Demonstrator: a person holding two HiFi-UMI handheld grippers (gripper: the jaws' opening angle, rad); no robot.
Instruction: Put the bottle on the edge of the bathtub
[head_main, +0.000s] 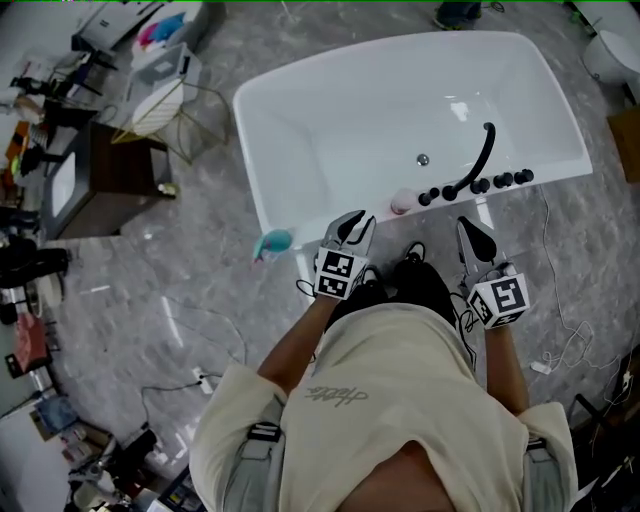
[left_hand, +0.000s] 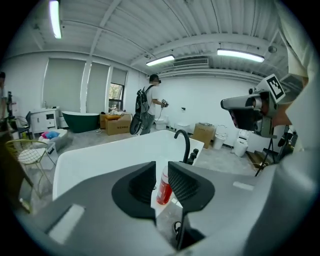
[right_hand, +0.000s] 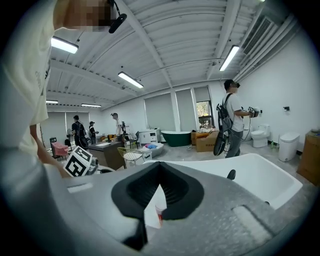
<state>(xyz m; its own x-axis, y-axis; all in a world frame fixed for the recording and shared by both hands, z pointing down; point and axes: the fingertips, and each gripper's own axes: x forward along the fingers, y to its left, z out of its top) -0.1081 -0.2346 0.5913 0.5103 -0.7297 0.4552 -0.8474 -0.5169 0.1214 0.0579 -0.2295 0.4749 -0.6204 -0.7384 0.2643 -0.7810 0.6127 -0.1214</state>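
While I hold both claws just short of the bathtub (head_main: 300, 140), the bottle (head_main: 401, 203) stands upright on its near rim, just beside the black taps (head_main: 480, 185). My left claw (head_main: 354, 220) is empty, jaws a narrow slit apart; my right claw (head_main: 466, 225) is pressed together, empty

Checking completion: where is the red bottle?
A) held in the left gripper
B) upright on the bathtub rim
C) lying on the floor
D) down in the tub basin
B: the bottle stands on the bathtub rim by the faucet, clear of the left gripper.
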